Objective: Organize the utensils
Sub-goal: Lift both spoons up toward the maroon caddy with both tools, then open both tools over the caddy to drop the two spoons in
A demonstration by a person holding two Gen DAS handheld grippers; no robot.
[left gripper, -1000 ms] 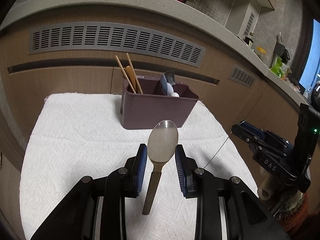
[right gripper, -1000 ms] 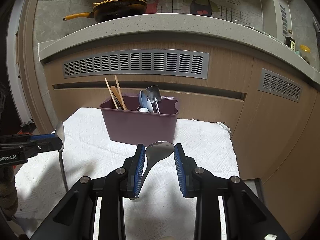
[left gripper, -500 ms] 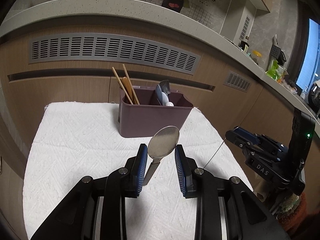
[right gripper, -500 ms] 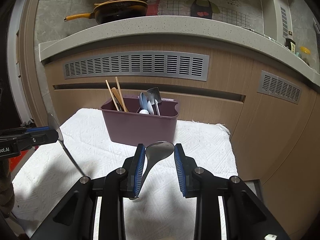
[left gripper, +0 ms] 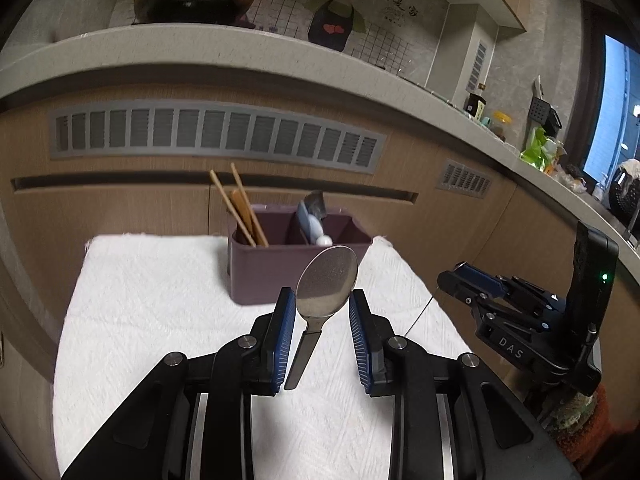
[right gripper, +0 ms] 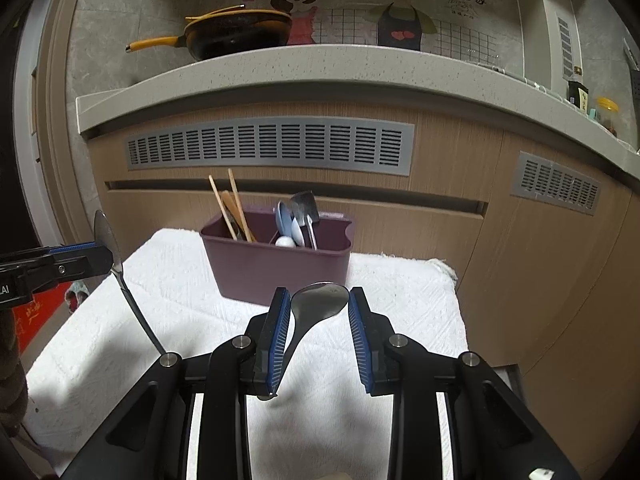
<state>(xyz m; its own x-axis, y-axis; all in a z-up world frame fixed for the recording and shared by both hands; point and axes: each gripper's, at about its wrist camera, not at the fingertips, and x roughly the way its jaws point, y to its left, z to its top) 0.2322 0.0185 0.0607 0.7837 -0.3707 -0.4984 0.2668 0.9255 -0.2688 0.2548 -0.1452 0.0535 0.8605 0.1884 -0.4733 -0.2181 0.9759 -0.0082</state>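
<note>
- A white, coarsely textured cloth [left gripper: 160,300] is being shown spread over the low table in the lower half of both views.
- A plum-coloured plastic utensil caddy [left gripper: 260,276] of boxy shape with rounded corners is being seen standing on the cloth at frame centre; it is divided into compartments.
- Wooden chopsticks [left gripper: 236,212] and a flat wooden utensil are being held leaning in the caddy's left compartment.
- A pale blue spoon [right gripper: 285,220], a white round-ended piece and a grey metal utensil [right gripper: 305,206] are being held in the next compartment to the right.
- A polished steel spoon [left gripper: 326,280] with an oval bowl is being gripped by the left gripper [left gripper: 322,336]; its jaws are being kept part-way apart, closed on the flat handle just below the bowl, which rises above the blue ribbed pads [left gripper: 286,332].
- In the right wrist view this spoon [right gripper: 106,236] is being seen at the left edge, bowl up and thin handle slanting down.
- A second shiny metal spoon [right gripper: 320,304] is being clamped by the right gripper [right gripper: 320,332]; its curved handle is being pressed along the left pad [right gripper: 278,336], while its bowl is being held close to the right pad, where contact cannot be told.
- A dark pan with a yellow handle [right gripper: 236,34] is being shown on the speckled stone counter in the upper left.
</note>
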